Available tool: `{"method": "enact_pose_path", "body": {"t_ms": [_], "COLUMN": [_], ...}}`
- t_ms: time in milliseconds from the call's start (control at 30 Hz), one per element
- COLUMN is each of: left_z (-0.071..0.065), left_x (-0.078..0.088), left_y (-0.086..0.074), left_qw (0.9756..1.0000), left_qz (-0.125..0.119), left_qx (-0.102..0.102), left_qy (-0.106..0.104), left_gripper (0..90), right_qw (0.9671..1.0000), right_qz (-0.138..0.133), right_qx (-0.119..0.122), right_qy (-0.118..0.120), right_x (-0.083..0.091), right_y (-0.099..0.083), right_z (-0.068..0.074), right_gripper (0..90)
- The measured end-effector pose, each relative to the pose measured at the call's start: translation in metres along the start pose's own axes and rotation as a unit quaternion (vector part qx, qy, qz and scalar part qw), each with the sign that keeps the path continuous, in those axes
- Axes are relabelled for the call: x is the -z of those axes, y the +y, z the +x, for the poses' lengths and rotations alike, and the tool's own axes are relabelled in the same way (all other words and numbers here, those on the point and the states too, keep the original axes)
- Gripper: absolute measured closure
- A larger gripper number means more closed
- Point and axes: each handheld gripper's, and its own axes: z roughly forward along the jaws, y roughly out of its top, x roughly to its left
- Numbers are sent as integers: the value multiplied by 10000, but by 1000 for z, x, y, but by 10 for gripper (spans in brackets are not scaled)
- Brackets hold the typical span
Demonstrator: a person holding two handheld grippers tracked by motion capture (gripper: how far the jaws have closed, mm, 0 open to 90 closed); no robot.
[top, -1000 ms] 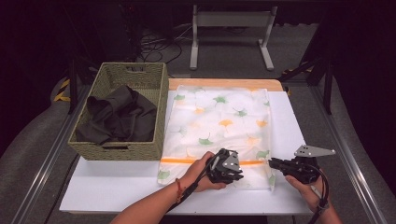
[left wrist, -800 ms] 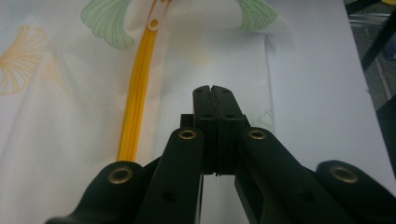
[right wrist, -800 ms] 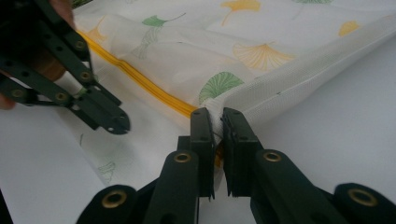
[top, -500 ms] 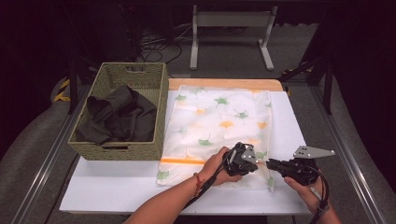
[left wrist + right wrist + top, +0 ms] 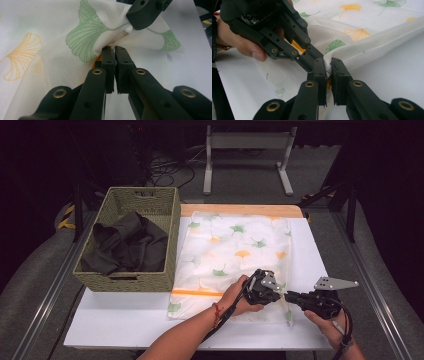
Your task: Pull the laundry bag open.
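Observation:
A white mesh bag [image 5: 235,250] printed with green and orange leaves lies flat on the white table [image 5: 120,320], with an orange zip line [image 5: 197,293] near its front. My left gripper [image 5: 281,295] pinches a fold of the bag [image 5: 50,50] at its front right. Its jaws [image 5: 114,48] have just eased open a little, and the mesh is still caught at their tips. My right gripper [image 5: 288,296] meets it tip to tip, shut [image 5: 328,61] on a raised ridge of the same mesh [image 5: 367,42]. The left gripper [image 5: 319,58] nips the fabric just beside it.
A woven basket [image 5: 140,205] holding dark cloth [image 5: 127,245] stands at the table's left, against the bag's left side. A wooden board edge [image 5: 240,210] shows behind the bag. A metal stand [image 5: 245,150] is on the floor beyond.
My left hand has slid right along the bag's front part until its tips meet the right gripper's. The right gripper has kept still.

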Motion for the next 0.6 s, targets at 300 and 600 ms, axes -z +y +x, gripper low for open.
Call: {"method": "enact_pose_path", "body": {"t_ms": [300,600], "left_z": [1,-1], "left_x": [2,1], "left_y": [0,1], "left_qw": [9994,9989], "left_qz": [-217,-281], "left_qx": [24,133], "left_qy": [-283,-339], "left_gripper": [785,817], "right_qw": [10000,10000], "right_qz": [-17,23], "right_qx": [-6,14], "right_qy": [30,-10], "right_x": [1,-1], "right_y": [-1,-1], "right_z": [-1,-1], "right_gripper": [838,837]}}
